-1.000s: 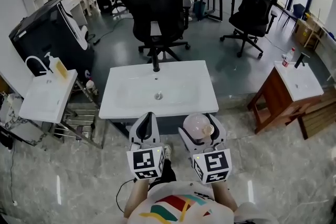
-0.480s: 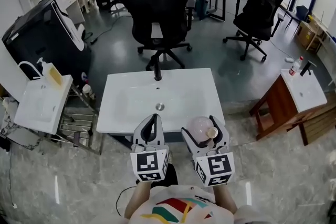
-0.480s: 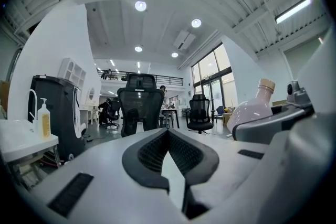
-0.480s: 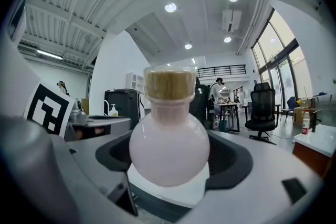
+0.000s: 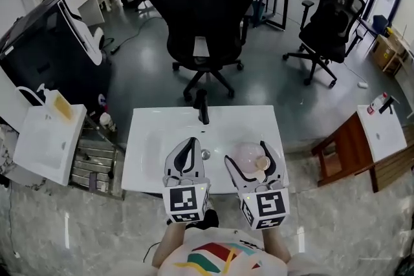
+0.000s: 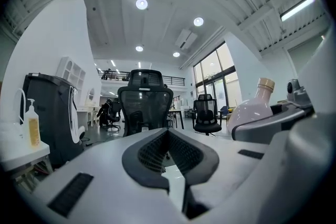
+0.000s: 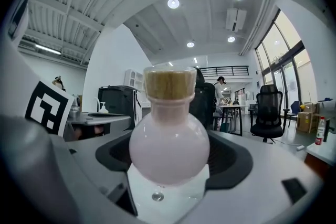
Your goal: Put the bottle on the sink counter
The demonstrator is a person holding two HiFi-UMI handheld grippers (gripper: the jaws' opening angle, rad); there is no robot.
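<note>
- The right tool (image 5: pixel 248 155) is clenched on the bottle (image 7: pixel 169 150), one jaw on each side of its round body.
- The bottle is pale pink with a bulbous belly, a short neck and a wood-coloured stopper (image 7: pixel 169 84). In the right gripper view it stands upright between the jaws.
- In the head view the bottle sits over the white bench (image 5: pixel 145 161), near the front edge and right of the middle.
- It lies inside the outline of the basin (image 5: pixel 169 134), just to the right of the drain (image 5: pixel 205 154).
- In the right gripper view the drain shows directly below the bottle's base. Whether the base touches the basin cannot be told.
- The left tool (image 5: pixel 189 144) is clenched with its jaw tips together and nothing between them.
- It reaches over the front edge of the bench, just left of the drain and beside the right tool, the two apart.
- In the left gripper view the bottle shows off to the right, gripped in the other tool.
- A black faucet (image 5: pixel 202 106) stands at the middle of the bench's far edge.
- A black office chair (image 5: pixel 200 10) stands on the grey floor beyond that far edge.
- Off the bench's left edge is a smaller white sink (image 5: pixel 45 139) carrying a yellow soap dispenser (image 5: pixel 63 106).
- Off the right edge stands a wooden washstand (image 5: pixel 343 145) with a small bottle on its top.
</note>
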